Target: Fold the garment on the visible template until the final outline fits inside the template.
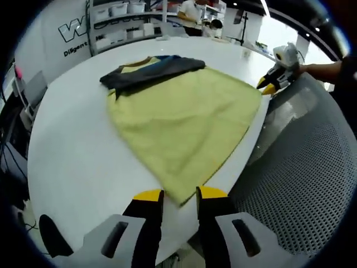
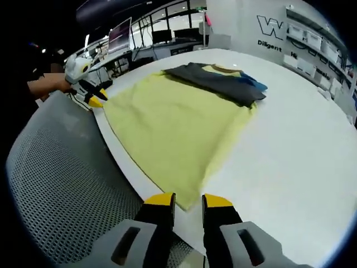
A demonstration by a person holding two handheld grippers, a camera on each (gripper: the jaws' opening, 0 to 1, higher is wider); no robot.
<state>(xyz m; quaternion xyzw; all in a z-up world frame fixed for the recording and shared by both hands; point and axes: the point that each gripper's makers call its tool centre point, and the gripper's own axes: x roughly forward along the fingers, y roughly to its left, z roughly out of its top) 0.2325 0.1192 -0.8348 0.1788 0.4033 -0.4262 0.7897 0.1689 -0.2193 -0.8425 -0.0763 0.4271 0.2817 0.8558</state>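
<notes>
White and smooth, the tabletop (image 1: 72, 151) carries the garment (image 1: 184, 125), a yellow-green piece of soft, matte cloth spread flat in a roughly trapezoidal outline, with a dark grey section and a blue-and-yellow collar area folded across its far end. Behind the tabletop stand shelving (image 1: 120, 14) and a wall with lettering.

In the left gripper view, the left tool (image 1: 179, 195) rises from the bottom edge, its two yellow-tipped black jaws set slightly apart on either side of the garment's near corner; whether they pinch the cloth cannot be told. To the right, a grey perforated mesh surface (image 1: 312, 167) borders the tabletop edge. At upper right, the right tool (image 1: 266, 85), held by a hand (image 1: 318, 70), sits at the garment's other near corner.

In the right gripper view, the left tool (image 2: 96, 100) touches the garment's (image 2: 173, 123) left corner. The right tool (image 2: 188, 200) straddles the near corner with jaws slightly apart; its grip cannot be told.
</notes>
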